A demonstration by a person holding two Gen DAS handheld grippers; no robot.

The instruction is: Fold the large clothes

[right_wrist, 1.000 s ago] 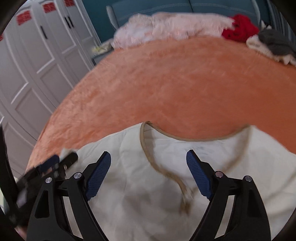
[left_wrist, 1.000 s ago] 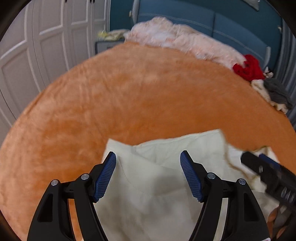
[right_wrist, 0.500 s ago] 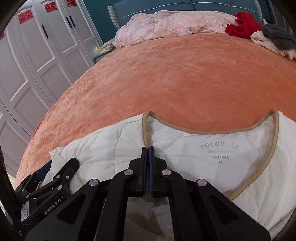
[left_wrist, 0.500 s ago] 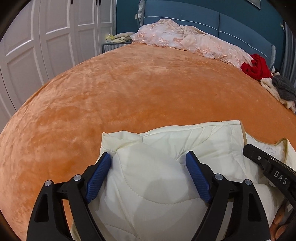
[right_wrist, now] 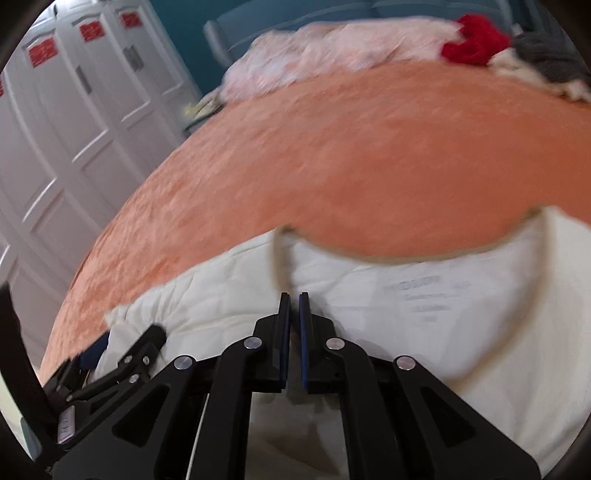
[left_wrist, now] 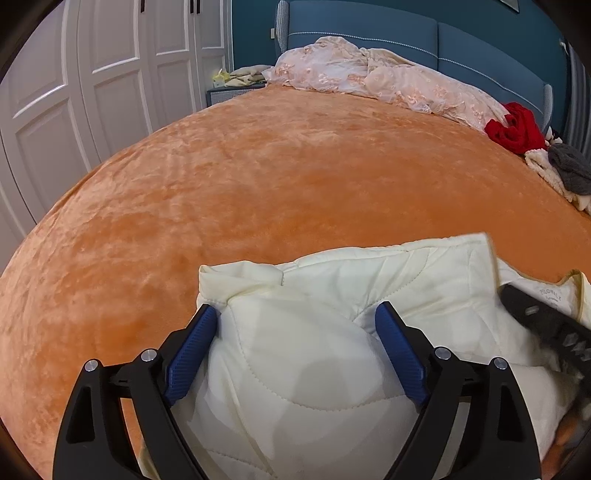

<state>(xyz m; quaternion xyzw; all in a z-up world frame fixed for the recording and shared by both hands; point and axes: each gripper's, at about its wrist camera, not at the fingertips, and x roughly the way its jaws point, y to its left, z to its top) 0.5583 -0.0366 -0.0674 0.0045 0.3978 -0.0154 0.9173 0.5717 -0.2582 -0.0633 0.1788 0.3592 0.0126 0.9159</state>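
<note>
cream quilted jacket point(left_wrist: 332, 369) lies on the orange bed point(left_wrist: 258, 184), bulging between the left claw's point(left_wrist: 295, 354) wide-apart jaws, which have just been opening. right claw point(right_wrist: 292, 332), just behind the collar point(right_wrist: 282, 254), is nearly together; whether it pinches fabric i cannot tell. puffy, soft, likely light: grip seams or collar.

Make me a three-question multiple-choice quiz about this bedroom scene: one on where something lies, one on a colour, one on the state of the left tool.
1. Where does the red garment lie?
A. by the headboard
B. on the floor
C. in the wardrobe

2. What colour is the blanket?
A. green
B. orange
C. black

3. How is the left tool?
A. open
B. shut
C. missing

Answers: 1 A, it sits at the far edge near the blue headboard; 2 B, orange plush throughout; 3 A, its blue pads stand apart astride the cream jacket.
</note>
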